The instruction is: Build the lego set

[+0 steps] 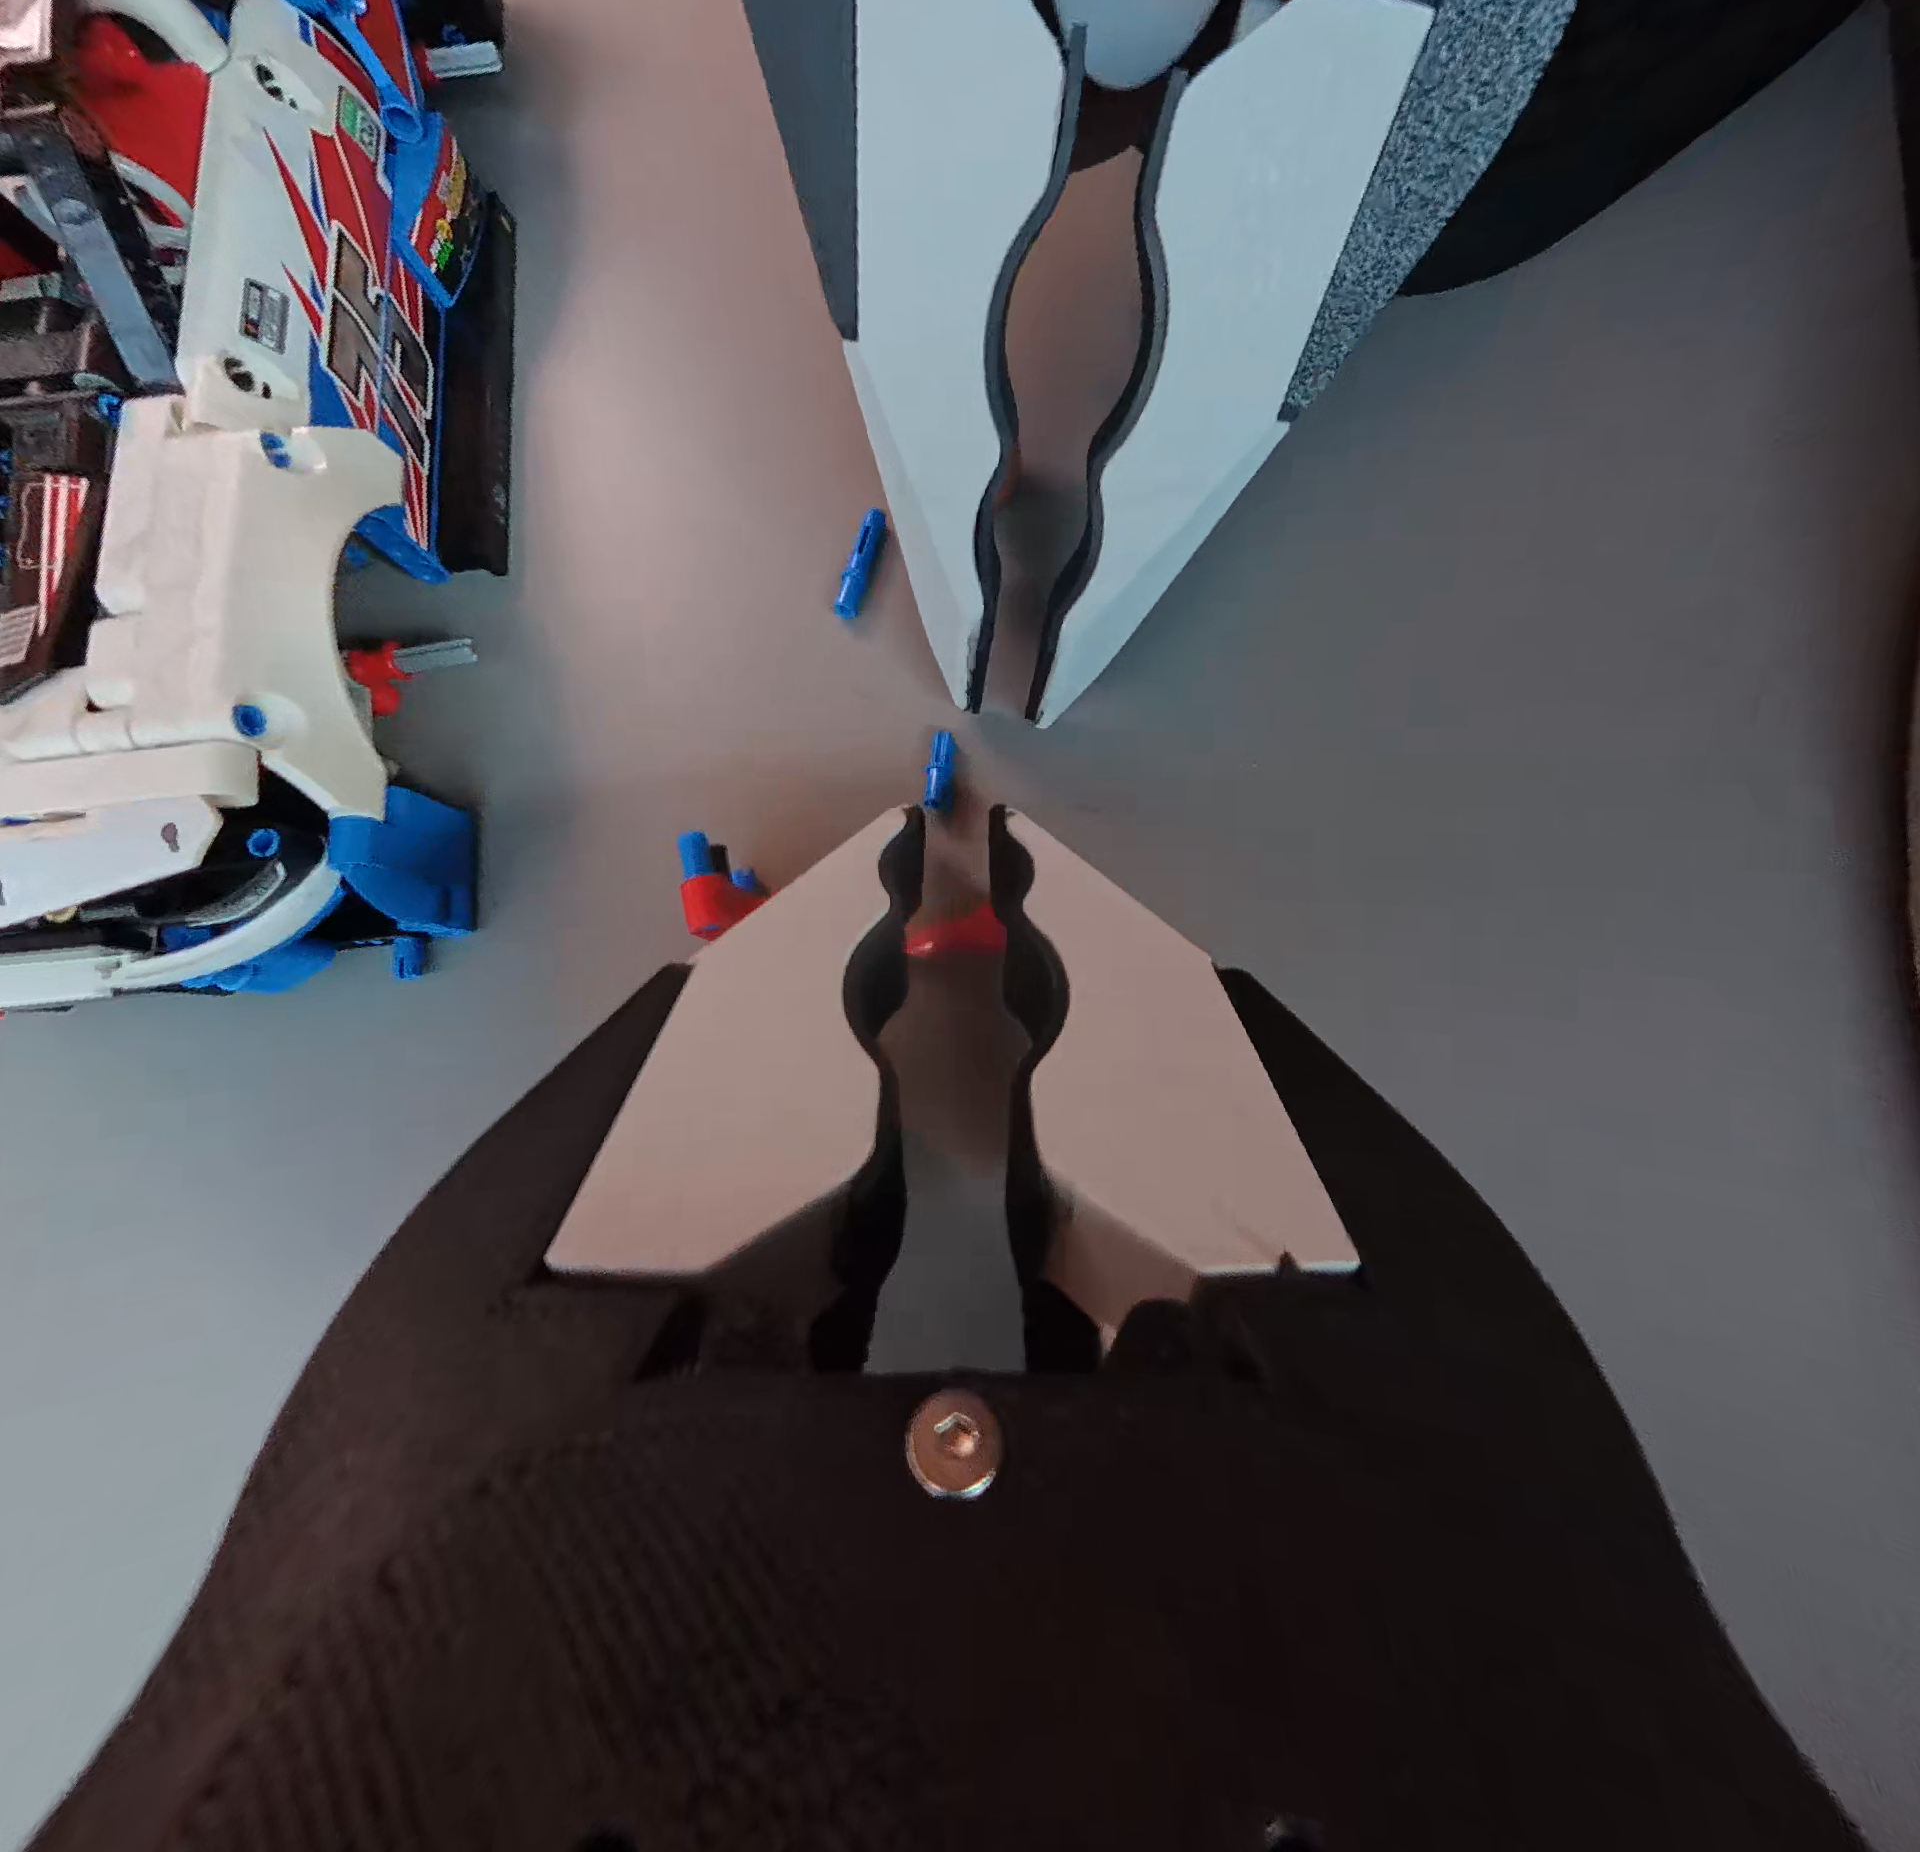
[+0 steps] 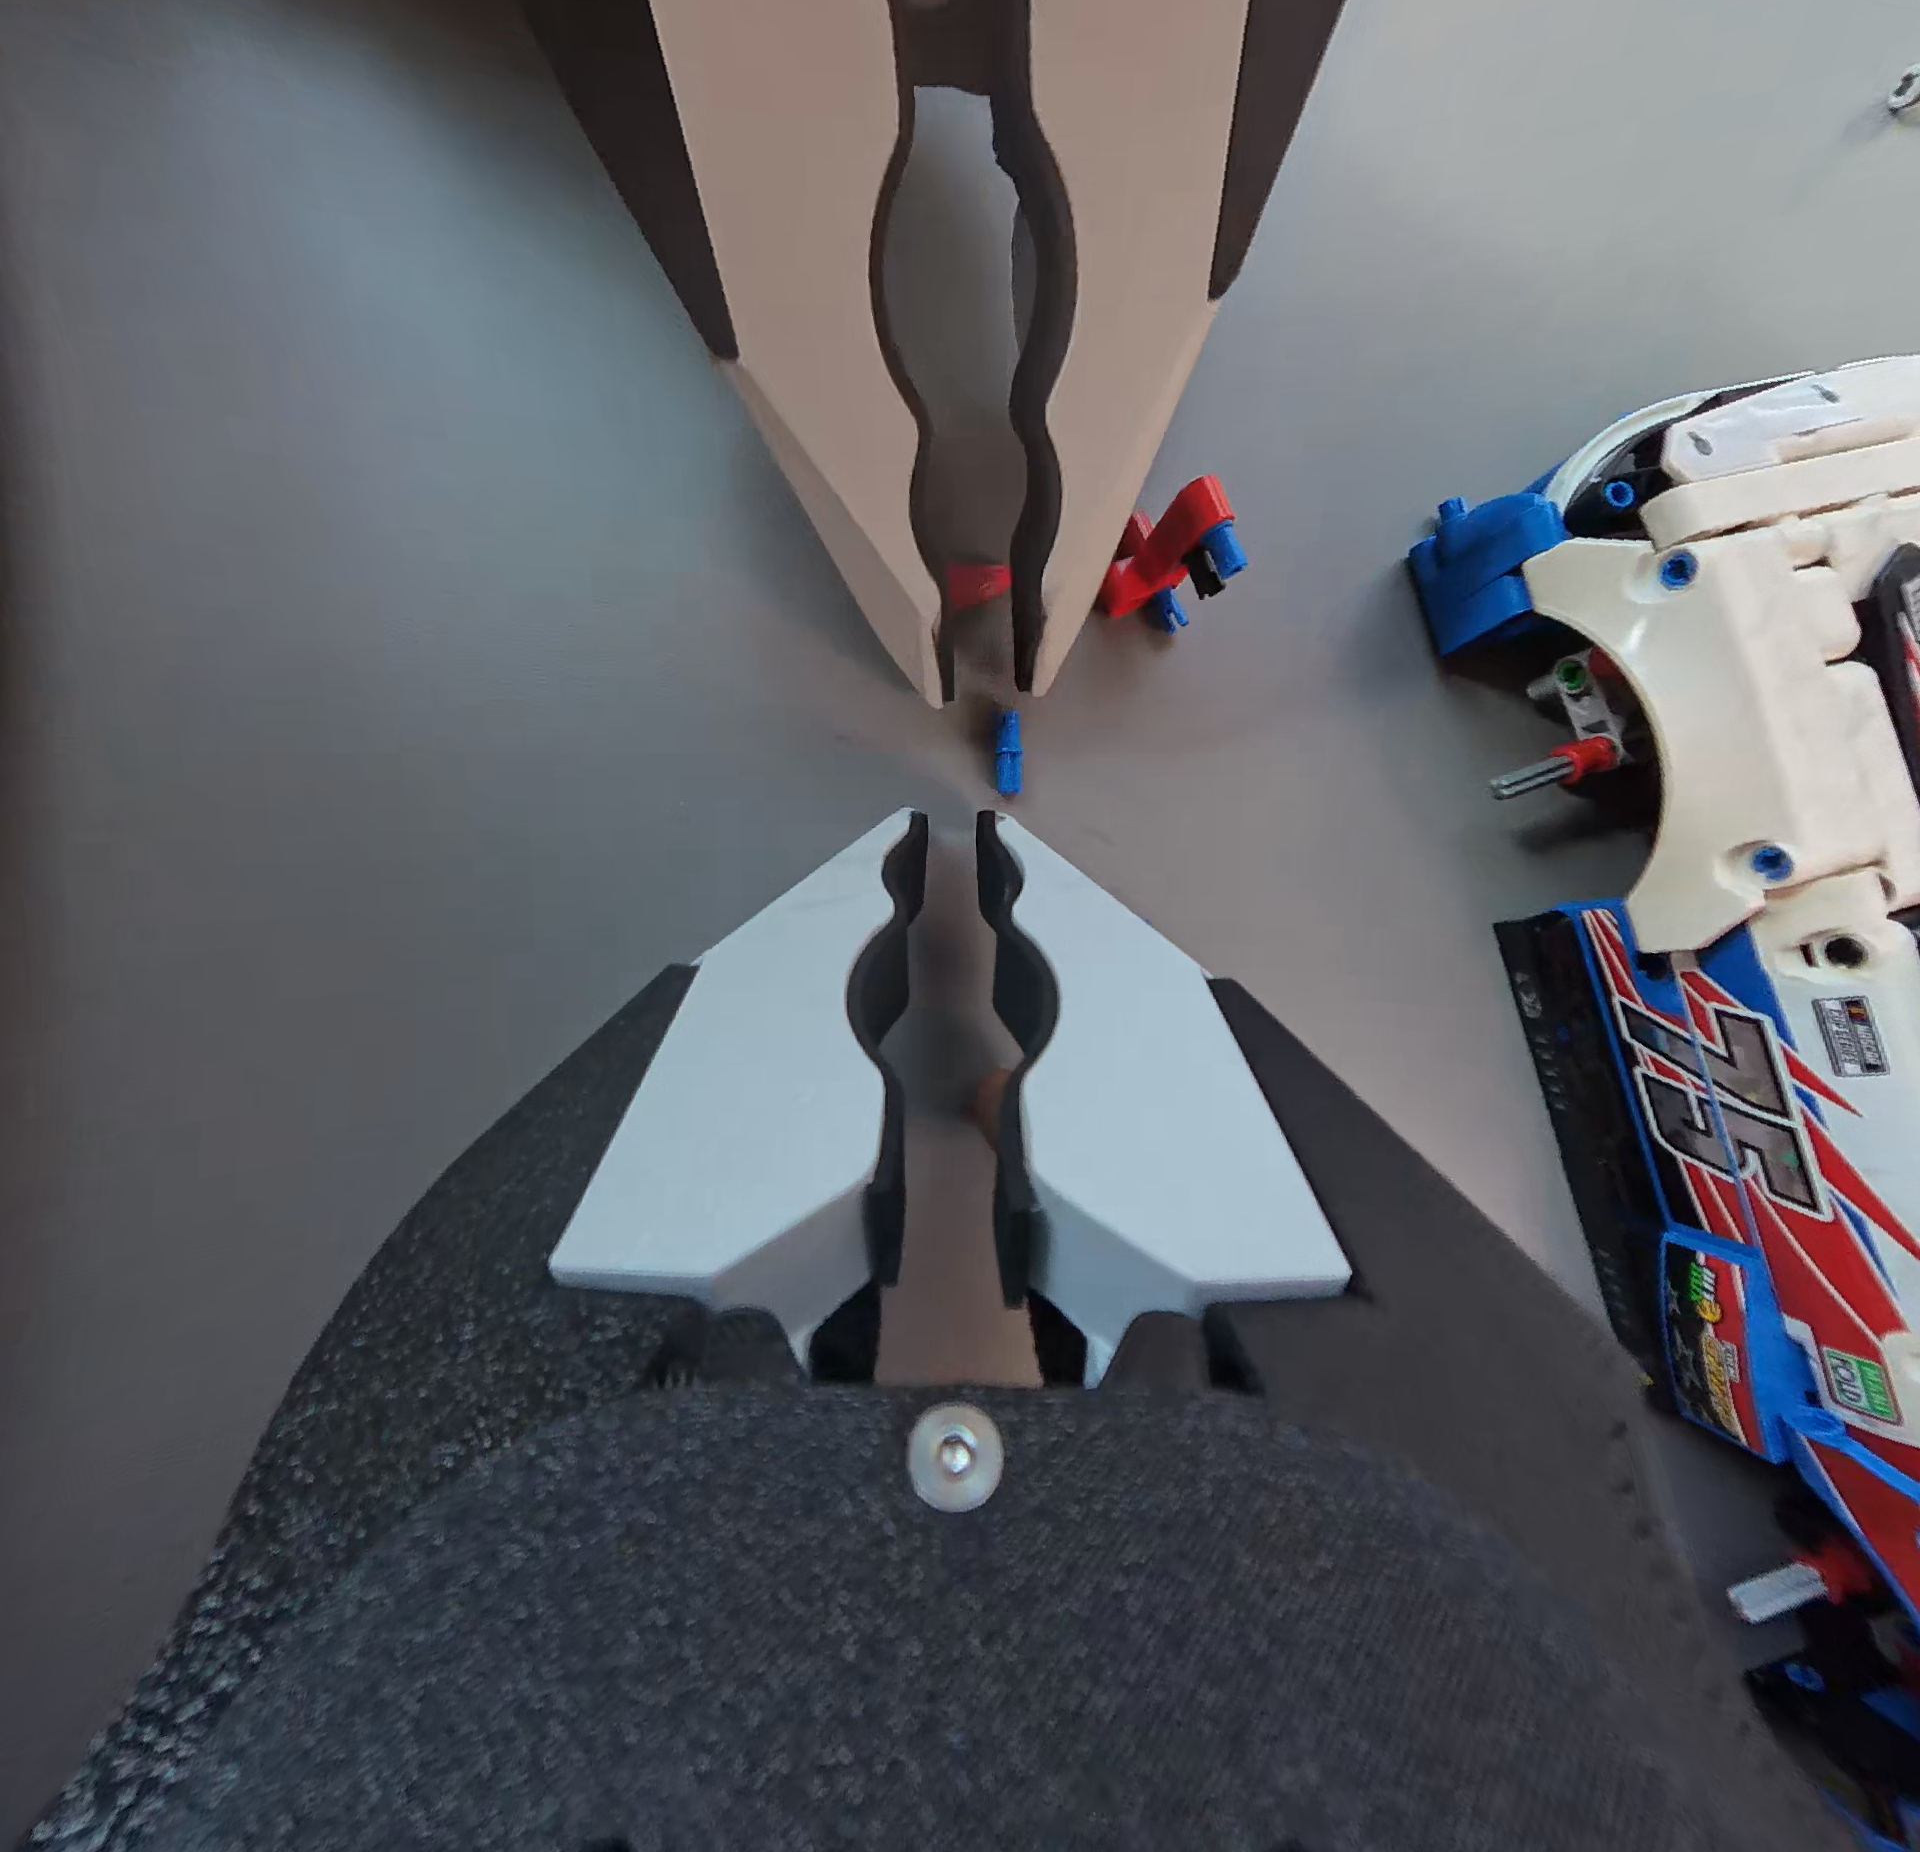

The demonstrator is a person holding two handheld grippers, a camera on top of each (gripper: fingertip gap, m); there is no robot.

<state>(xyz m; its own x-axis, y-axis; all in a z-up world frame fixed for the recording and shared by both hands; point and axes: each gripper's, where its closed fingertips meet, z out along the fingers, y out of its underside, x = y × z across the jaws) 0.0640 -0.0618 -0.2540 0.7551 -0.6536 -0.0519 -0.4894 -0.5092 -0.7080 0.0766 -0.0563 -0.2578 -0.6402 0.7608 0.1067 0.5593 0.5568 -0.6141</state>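
My left gripper (image 1: 956, 815), with tan fingers, is shut on a small red Lego piece (image 1: 954, 935) held a little behind the tips; the right wrist view shows the same piece (image 2: 977, 584) between the left gripper's (image 2: 984, 690) pads. My right gripper (image 2: 951, 817), with pale grey fingers, faces it tip to tip, stands slightly open and holds nothing; it also shows in the left wrist view (image 1: 1004, 711). A blue pin (image 1: 940, 772) lies on the grey table between the two sets of tips (image 2: 1006, 753), touched by neither.
The white, red and blue Lego race car (image 1: 260, 514) lies beside the grippers (image 2: 1766, 763). A red connector with blue pins (image 1: 712, 893) (image 2: 1164, 555) lies next to the left fingers. A second blue pin (image 1: 860, 564) lies by the right fingers. A grey axle (image 2: 1538, 776) sticks out of the car. My two grippers' fingertips are within a few centimetres of each other.
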